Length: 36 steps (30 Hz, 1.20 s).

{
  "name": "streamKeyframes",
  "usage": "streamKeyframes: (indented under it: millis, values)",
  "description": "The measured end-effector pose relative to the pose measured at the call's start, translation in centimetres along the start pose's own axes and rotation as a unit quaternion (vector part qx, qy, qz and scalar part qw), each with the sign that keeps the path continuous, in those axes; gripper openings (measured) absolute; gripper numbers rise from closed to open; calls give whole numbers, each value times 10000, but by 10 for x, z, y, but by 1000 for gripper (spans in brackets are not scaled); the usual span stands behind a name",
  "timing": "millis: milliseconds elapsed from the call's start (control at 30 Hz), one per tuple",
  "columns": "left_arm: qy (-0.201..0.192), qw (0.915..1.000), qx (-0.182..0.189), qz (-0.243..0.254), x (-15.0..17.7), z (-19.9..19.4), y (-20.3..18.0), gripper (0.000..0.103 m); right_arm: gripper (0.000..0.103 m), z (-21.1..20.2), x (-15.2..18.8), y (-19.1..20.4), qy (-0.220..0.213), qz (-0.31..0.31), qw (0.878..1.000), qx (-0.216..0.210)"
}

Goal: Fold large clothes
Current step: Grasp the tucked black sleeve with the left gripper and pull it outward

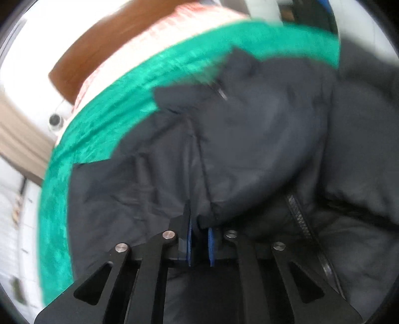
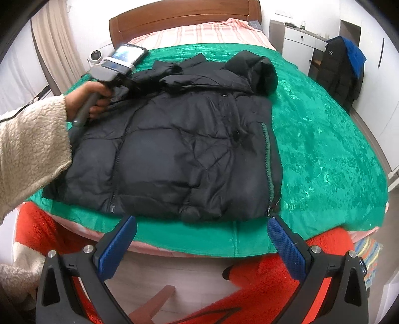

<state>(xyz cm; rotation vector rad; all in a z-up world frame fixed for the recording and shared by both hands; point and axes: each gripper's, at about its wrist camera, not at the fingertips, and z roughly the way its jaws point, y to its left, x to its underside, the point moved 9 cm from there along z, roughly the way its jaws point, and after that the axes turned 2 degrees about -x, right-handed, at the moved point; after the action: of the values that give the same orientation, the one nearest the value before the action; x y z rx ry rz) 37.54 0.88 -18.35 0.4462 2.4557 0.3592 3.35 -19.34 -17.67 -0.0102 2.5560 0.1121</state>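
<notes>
The black puffer jacket (image 2: 179, 154) lies flat on the green bedspread (image 2: 324, 149), near the bed's foot edge. The left gripper (image 1: 199, 239) is clenched on jacket fabric at its left side. The right gripper (image 2: 202, 245) is released, hovering beyond the foot edge, apart from the jacket.

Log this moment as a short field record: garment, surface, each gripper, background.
garment: black puffer jacket, lying partly folded, hood toward the headboard
surface: green bedspread on a bed with a wooden headboard
left gripper: blue pads close together with a fold of jacket fabric between them, at the jacket's left side
right gripper: jaws wide apart, holding nothing, off the near edge of the bed
background: dark coat hanging at the right wall
</notes>
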Motion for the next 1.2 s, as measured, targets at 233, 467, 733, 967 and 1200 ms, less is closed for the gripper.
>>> streamKeyframes:
  millis: [233, 467, 733, 967, 1200]
  values:
    - [-531, 9651, -115, -2562, 67, -98, 200, 7, 103, 10, -3, 15, -36, -149, 9998, -128]
    - [381, 8809, -754, -4657, 247, -86, 333, 7, 103, 10, -2, 51, -105, -601, 9978, -265]
    - [746, 7368, 495, -6702, 364, -33, 337, 27, 103, -1, 8, 50, -114, -704, 9973, -181]
    - [752, 7424, 384, -6646, 370, -47, 330, 59, 103, 2, 10, 48, -57, -615, 9979, -184]
    - [773, 7494, 322, -6567, 390, -70, 323, 76, 103, 5, 17, 52, 2, -560, 9973, -466]
